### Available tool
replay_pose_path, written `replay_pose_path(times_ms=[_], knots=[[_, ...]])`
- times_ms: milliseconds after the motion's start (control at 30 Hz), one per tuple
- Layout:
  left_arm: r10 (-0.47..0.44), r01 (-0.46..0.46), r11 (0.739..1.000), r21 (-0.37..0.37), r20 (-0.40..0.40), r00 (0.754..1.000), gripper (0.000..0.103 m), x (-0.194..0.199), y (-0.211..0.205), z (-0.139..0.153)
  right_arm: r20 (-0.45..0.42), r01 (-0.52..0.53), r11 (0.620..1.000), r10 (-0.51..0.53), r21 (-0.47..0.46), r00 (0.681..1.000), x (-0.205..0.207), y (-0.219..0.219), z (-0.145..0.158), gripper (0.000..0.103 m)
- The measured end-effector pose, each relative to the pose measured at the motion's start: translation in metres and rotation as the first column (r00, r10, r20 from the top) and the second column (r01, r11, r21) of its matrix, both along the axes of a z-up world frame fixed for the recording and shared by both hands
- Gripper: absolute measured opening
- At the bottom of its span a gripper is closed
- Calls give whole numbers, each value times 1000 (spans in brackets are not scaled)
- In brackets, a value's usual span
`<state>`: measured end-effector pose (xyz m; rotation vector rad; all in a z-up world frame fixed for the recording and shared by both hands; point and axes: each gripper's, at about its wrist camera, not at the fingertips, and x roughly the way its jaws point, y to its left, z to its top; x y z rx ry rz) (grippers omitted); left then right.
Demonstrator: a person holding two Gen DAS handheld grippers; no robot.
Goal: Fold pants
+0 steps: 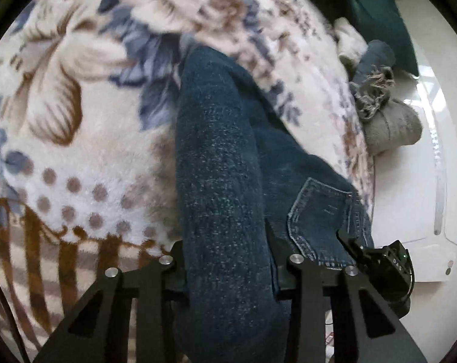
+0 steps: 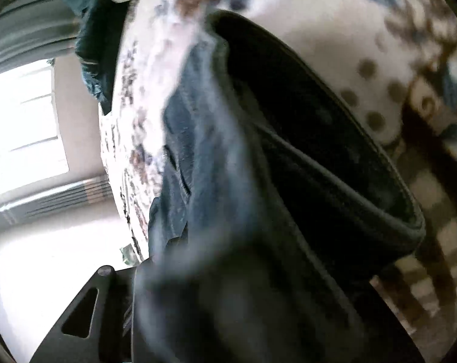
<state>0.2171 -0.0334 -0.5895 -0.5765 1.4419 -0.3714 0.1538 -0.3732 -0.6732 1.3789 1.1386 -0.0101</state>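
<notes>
Dark blue jeans (image 1: 222, 157) lie on a floral fleece blanket (image 1: 77, 115). In the left wrist view my left gripper (image 1: 228, 266) is shut on a bunched fold of the jeans, which runs up between its black fingers (image 1: 155, 284). A back pocket (image 1: 316, 211) shows to the right, where my right gripper (image 1: 376, 260) holds the waist end. In the right wrist view the jeans (image 2: 258, 181) fill the frame, blurred, with dark denim draped over my right gripper (image 2: 228, 302); only its left finger (image 2: 86, 311) shows, and its fingertips are hidden.
The blanket covers a bed whose right edge drops to a white floor (image 1: 409, 199). A grey bundle with frayed fabric (image 1: 388, 121) and a dark green cloth (image 1: 373, 9) lie at that edge. A bright window (image 2: 22, 127) and striped curtain (image 2: 25, 30) show in the right wrist view.
</notes>
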Motion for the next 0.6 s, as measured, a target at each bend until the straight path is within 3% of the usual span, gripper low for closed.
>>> replay_pose_path(times_ms=[267, 433, 600], knots=[[23, -20, 999, -25, 113, 993, 31, 40, 8, 73, 130, -12, 1000, 11, 7, 991, 33, -20, 68, 40], [40, -35, 999, -35, 169, 985, 31, 107, 27, 93, 193, -28, 999, 31, -16, 981, 111, -4, 99, 40], [53, -47, 998, -33, 208, 977, 31, 201, 52, 79, 232, -51, 998, 59, -41, 971, 214, 28, 96, 40]])
